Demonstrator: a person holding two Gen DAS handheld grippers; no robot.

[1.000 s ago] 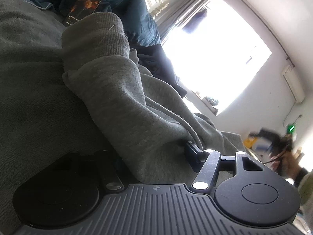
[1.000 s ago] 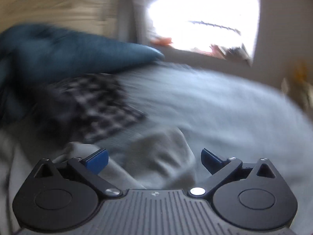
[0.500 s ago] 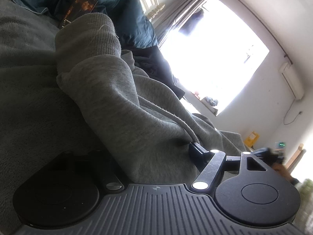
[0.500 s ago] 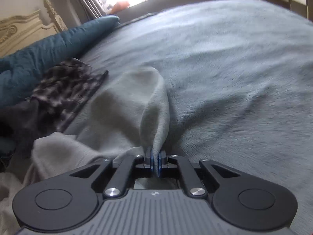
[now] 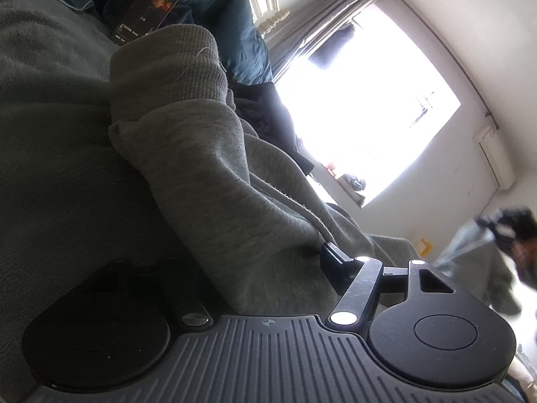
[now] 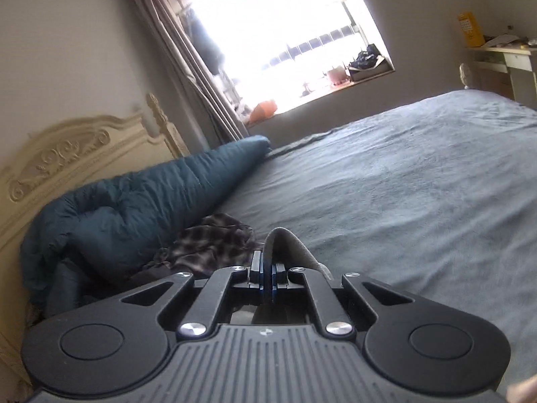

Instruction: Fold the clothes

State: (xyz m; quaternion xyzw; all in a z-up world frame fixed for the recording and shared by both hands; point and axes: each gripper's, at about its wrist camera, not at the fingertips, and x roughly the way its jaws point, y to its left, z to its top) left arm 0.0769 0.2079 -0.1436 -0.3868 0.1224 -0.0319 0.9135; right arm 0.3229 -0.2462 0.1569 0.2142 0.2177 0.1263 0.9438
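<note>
Right wrist view shows the right tongs [image 6: 267, 277] pinched tight on a fold of grey sweatshirt [image 6: 288, 242], the cloth rising in a small loop just past the blue pads [image 6: 274, 273] and draping down over the right side of the linkage. Beyond it spreads the bed [image 6: 419, 181], covered in a grey-blue blanket. A checked garment [image 6: 209, 240] lies crumpled just left of the tongs, against a rolled teal duvet [image 6: 144, 194] that runs along the carved cream headboard [image 6: 67, 154]. Behind that, a curtain [image 6: 188, 77] hangs beside a bright window [image 6: 285, 30] (its sill is cluttered with small things too washed out to name). A pale table [image 6: 503, 57] stands at the far right.

From the left wrist, the view is tipped on its side. The sweatshirt [image 5: 208, 174] lies heaped across the blanket, its ribbed cuff [image 5: 174, 63] uppermost, and the bulk of the fabric runs straight down into the left tongs [image 5: 268, 268]. One finger [image 5: 332, 258] presses against the cloth from the right; the other is buried under it, so the tongs appear to be gripping the garment, though the closure itself is hidden. A dark box [image 5: 147, 10] rests on the duvet near the cuff. At the far right edge a blurred person [image 5: 517, 235] holds up more grey cloth.
</note>
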